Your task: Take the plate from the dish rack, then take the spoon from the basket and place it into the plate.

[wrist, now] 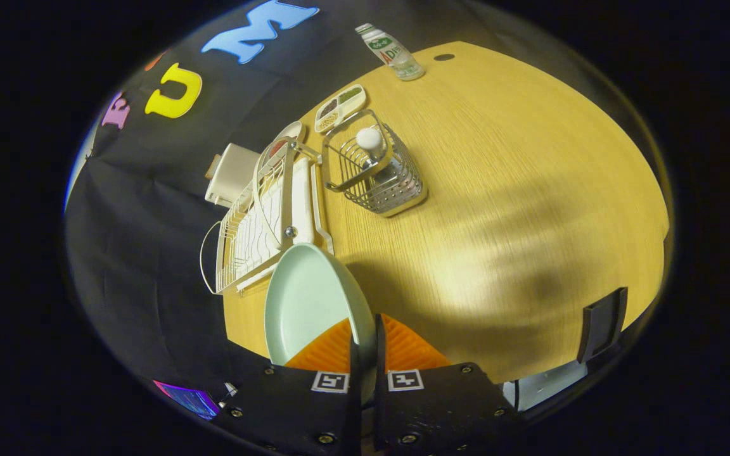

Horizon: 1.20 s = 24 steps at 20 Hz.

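Tongs (365,345) were seen clenched on the rim of the pale green plate (305,304), one finger on each face, plate held on edge and lifted off the wooden surface (498,209). Just beyond the plate, the white dish rack (257,221) was seen along the surface's edge, by the black cloth wall. A white box-like item (230,174) was noted behind the rack. Beside the rack, the wire basket (374,171) stood upright with the white spoon (370,140) sticking out of it. Further off, a divided snack tray (339,107) was seen, and farthest, a bottle (393,52).
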Available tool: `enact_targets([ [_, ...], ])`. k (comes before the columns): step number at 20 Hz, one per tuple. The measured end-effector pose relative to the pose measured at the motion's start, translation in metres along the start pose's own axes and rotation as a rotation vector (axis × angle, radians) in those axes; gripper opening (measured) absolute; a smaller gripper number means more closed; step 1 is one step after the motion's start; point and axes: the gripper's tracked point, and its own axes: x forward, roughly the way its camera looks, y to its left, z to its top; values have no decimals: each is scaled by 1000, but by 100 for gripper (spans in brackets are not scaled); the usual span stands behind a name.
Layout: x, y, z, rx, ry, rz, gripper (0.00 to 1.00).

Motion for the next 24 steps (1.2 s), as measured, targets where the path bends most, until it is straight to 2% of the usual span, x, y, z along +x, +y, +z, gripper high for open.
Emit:
enact_targets([
  [5,19,-14,-1,-42,13,-15,8],
  [8,26,-28,-4,-60,10,-58,8],
  [10,25,-23,-1,-86,-10,-26,8],
  [12,18,-18,11,-156,-87,-19,19],
  [14,4,-22,27,-282,-165,-64,64],
  [16,-11,-21,41,-387,-247,-95,80],
  [24,-84,11,103,-717,-780,-43,79],
])
